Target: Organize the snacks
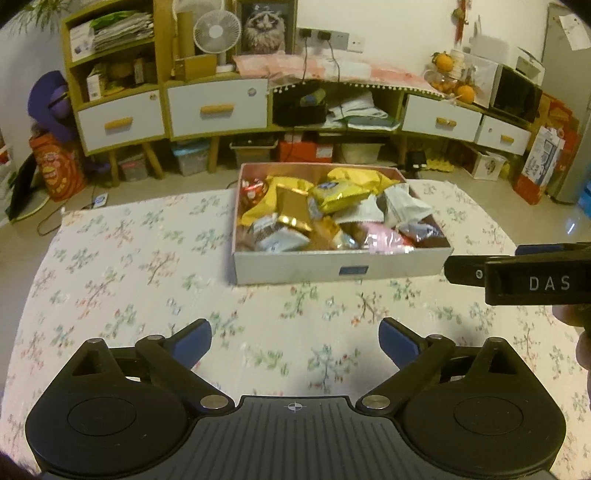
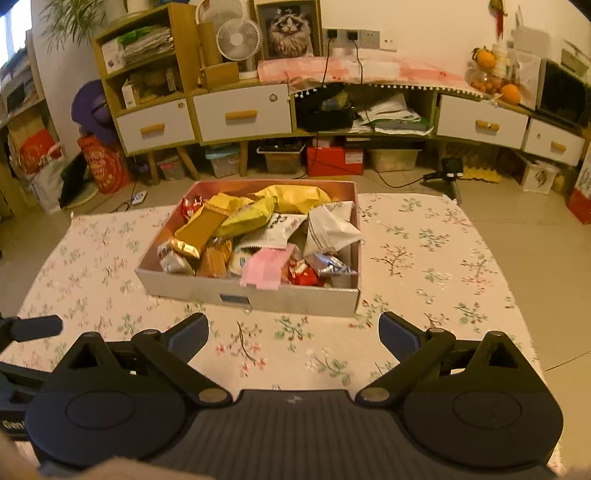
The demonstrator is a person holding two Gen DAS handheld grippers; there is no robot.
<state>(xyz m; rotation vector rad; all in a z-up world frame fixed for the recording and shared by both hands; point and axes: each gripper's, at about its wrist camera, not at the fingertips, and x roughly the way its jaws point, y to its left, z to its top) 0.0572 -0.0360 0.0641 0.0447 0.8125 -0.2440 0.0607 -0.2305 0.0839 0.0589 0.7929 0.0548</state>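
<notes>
A shallow grey box stands on the flowered tablecloth, heaped with snack packets: yellow bags, a gold packet, white wrappers and a pink one. My left gripper hangs open over the cloth on the near side of the box, nothing between its blue pads. My right gripper is likewise open and empty, short of the box's front wall. Its side shows at the right edge of the left wrist view.
Behind the table runs a low cabinet with white drawers, shelves, a fan and oranges. Boxes and bins sit on the floor under it. A small tripod stands past the table's far right corner.
</notes>
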